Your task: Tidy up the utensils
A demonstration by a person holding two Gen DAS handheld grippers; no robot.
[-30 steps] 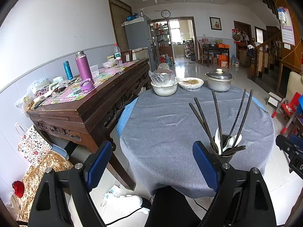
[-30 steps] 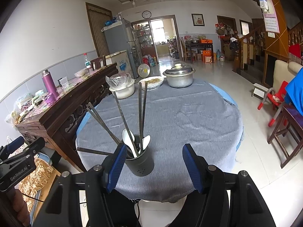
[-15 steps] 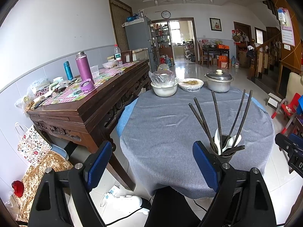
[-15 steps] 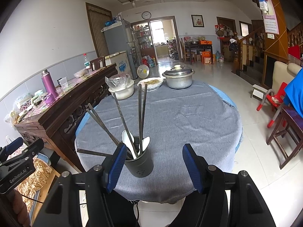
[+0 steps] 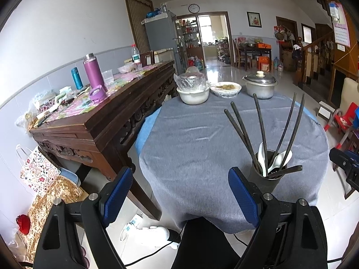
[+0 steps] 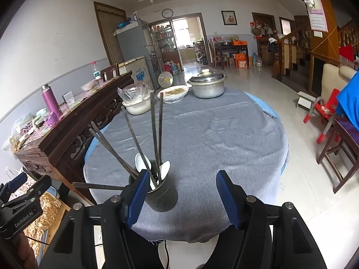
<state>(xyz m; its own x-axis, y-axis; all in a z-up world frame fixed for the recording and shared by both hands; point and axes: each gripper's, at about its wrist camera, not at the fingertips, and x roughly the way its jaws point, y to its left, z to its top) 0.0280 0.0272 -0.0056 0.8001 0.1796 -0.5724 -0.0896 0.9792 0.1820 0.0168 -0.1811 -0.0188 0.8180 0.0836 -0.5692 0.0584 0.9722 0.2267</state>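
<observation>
A dark utensil holder stands near the front edge of a round table under a grey cloth. It holds several dark chopsticks and white spoons. My left gripper is open and empty, back from the table edge, left of the holder. My right gripper is open and empty, its left finger just in front of the holder.
A white bowl with a plastic bag, a dish of food and a lidded metal pot stand at the table's far side. A dark wooden sideboard with bottles stands left. Chairs stand right.
Both grippers stay open and nearly still. The right view has drifted slightly closer to the holder.
</observation>
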